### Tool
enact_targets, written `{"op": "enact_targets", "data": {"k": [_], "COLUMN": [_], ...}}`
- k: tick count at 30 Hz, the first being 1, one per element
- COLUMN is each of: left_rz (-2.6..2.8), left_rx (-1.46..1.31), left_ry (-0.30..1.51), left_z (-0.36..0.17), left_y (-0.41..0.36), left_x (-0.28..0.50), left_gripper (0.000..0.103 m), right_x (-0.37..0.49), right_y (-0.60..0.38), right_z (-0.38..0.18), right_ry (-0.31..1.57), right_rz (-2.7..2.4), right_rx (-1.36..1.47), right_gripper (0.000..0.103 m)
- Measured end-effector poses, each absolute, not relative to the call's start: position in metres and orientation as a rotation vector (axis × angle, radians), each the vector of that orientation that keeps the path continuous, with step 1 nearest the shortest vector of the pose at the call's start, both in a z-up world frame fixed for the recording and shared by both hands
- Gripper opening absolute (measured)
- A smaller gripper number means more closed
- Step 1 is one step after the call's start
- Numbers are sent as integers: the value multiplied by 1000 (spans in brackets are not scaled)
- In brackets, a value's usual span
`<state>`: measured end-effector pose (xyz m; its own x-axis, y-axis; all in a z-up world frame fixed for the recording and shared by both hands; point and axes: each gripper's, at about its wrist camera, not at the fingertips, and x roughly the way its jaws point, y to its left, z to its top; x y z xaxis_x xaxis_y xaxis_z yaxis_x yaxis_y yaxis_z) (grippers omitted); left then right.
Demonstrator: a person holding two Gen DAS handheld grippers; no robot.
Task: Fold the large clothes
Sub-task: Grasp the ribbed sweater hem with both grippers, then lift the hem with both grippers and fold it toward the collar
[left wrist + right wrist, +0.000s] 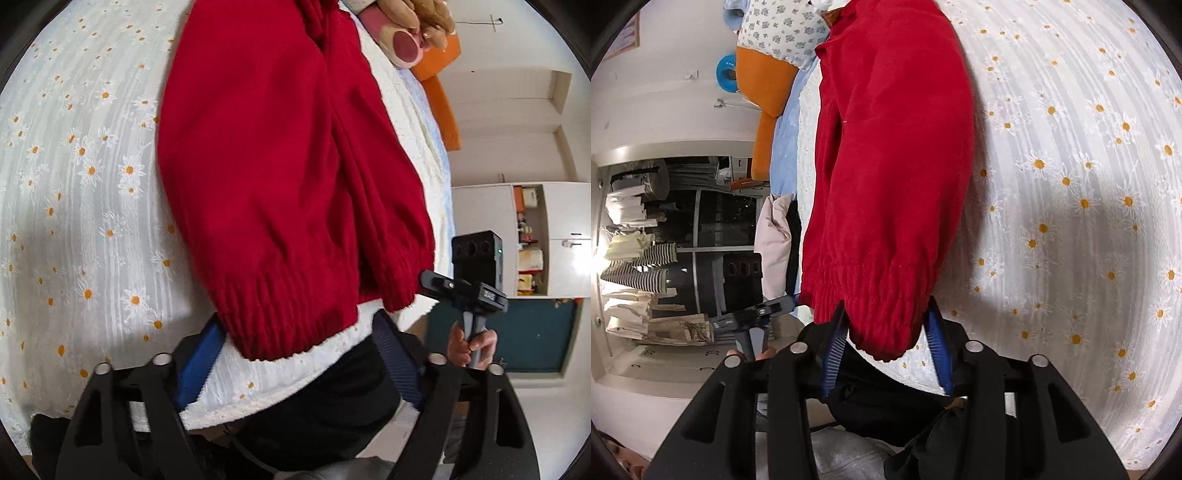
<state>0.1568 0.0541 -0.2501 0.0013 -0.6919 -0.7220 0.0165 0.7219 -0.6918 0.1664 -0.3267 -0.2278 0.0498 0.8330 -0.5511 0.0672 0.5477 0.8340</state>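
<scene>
Both my tongs, left gripper and right gripper, gape unclenched around red sweater hem; sleeves folded in, lengthwise fold remains.

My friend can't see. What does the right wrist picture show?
A red sweater lies on a white bedspread with daisies, its ribbed hem nearest, between the jaws of the right gripper. Beside the bed, shelves of folded cloth stand.

Red sweater lies on daisy-print bedspread, its ribbed hem between the left gripper's parted fingers.
</scene>
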Motion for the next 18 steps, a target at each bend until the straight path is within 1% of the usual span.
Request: {"op": "enact_targets", "data": {"k": [2,4,5,7,9,12,18], "left_rz": [-595,-583,-574,-565,-550,-563,-663], "left_rx": [-566,-564,-565,-574,-574,-617,-795], "left_ry": [1487,1503,1510,1514,1511,1484,1421], "left_z": [-252,-253,-254,-255,-252,-243,-221], "left_y": [54,51,51,56,57,63,72], "left_x": [158,161,161,161,161,162,183], "left_gripper": [71,68,64,62,51,42,38], "right_x": [167,168,168,168,169,167,176], "right_y": [-328,-326,-324,-321,-316,-318,-322], "right_z": [-232,-239,-242,-251,-250,-239,-220], "right_ry": [1434,1458,1468,1481,1466,1429,1345], "right_rz": [681,656,654,670,681,725,823], "right_rx": [837,794,786,817,787,811,968], "right_gripper": [59,60,60,55,46,37,36]}}
